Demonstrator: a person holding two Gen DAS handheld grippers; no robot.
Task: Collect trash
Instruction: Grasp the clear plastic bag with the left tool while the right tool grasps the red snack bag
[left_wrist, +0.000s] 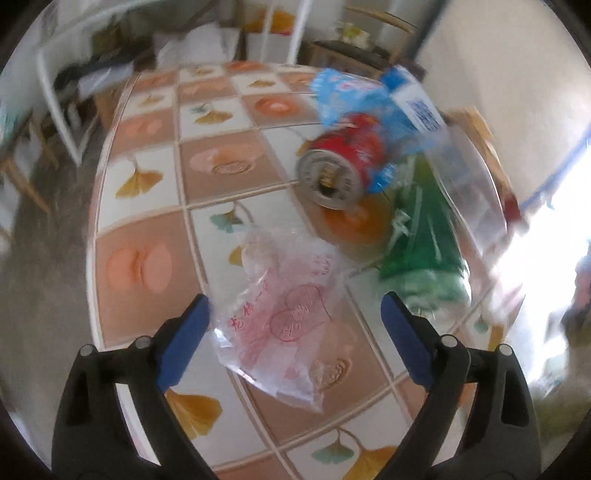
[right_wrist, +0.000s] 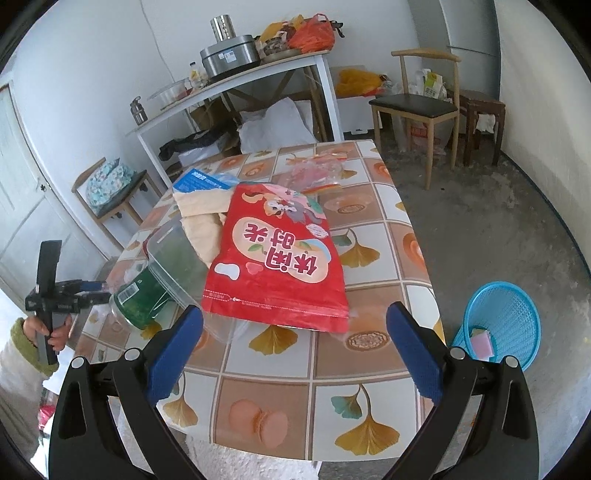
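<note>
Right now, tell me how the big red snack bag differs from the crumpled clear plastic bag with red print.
The red snack bag is opaque and brightly printed; the clear plastic bag is see-through with faint red writing. The snack bag lies fairly flat and smooth, propped partly on a clear plastic container; the clear bag is crumpled, directly on the tablecloth. The clear bag sits between the left gripper's open jaws. Both are loose on the table.

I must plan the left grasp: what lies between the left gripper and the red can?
In the left wrist view, a clear plastic bag with pink print lies between the open left gripper and the red can.
</note>
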